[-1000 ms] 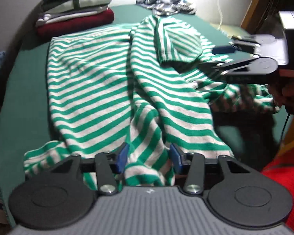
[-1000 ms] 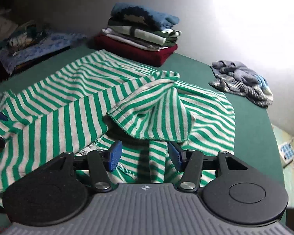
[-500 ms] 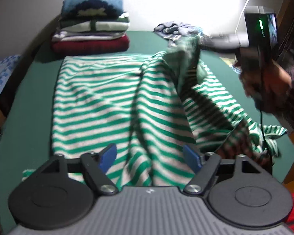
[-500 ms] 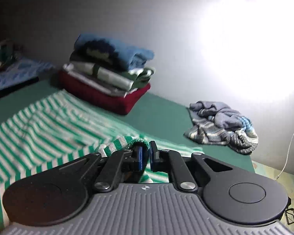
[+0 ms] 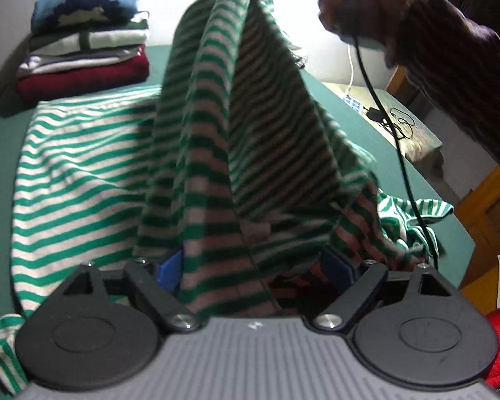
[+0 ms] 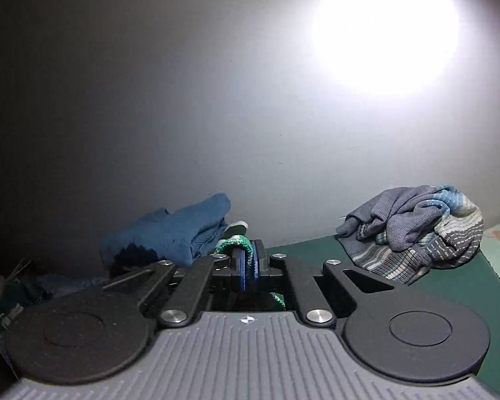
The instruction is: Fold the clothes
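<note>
Striped shirt [image 5: 250, 106] edge now lifted high off green table [image 5: 343, 106], pinched in closed right gripper [image 6: 248, 268]; left gripper [image 5: 253, 266] fingers spread wide, released, cloth draped between. Refold underway.

green-white striped shirt [image 5: 83, 173], maroon sweater [image 5: 83, 76]

A lived-in home room is showing: a stack of folded sweaters [image 5: 83, 43] is sitting on a green-covered tabletop [image 5: 336, 100], a crumpled knit [image 6: 416, 233] lying by the plain wall [image 6: 150, 100].
</note>
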A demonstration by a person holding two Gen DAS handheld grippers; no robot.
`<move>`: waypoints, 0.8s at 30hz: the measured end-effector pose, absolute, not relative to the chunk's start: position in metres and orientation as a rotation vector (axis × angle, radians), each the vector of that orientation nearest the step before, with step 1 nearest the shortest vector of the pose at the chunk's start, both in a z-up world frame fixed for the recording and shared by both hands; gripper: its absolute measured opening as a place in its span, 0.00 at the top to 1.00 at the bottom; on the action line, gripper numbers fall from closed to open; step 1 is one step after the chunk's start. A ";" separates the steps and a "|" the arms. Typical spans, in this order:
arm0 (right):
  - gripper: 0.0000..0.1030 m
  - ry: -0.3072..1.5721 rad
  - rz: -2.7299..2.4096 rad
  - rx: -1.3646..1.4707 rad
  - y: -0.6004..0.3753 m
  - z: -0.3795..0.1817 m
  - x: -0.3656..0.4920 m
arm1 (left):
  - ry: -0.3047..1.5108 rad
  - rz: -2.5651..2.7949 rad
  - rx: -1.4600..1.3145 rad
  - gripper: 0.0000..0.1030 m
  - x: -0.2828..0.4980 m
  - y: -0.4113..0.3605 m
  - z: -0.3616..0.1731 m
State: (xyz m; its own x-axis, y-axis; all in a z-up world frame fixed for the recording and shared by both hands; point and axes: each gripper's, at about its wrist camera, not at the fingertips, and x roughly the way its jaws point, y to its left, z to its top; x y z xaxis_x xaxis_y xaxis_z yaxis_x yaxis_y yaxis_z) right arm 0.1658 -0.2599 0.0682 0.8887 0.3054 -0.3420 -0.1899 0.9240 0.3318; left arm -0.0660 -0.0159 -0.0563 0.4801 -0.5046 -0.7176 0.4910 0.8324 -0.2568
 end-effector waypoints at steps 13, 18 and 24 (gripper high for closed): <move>0.93 0.637 0.167 0.129 -0.206 0.009 0.232 | 0.903 -0.672 -0.003 0.10 -0.069 -0.030 -0.060; 0.91 0.718 0.107 0.096 -0.204 -0.027 0.252 | 0.856 -0.656 -0.033 0.10 -0.066 -0.020 -0.043; 0.60 0.828 0.078 0.093 -0.225 -0.051 0.262 | 0.785 -0.758 -0.099 0.05 -0.058 -0.019 -0.018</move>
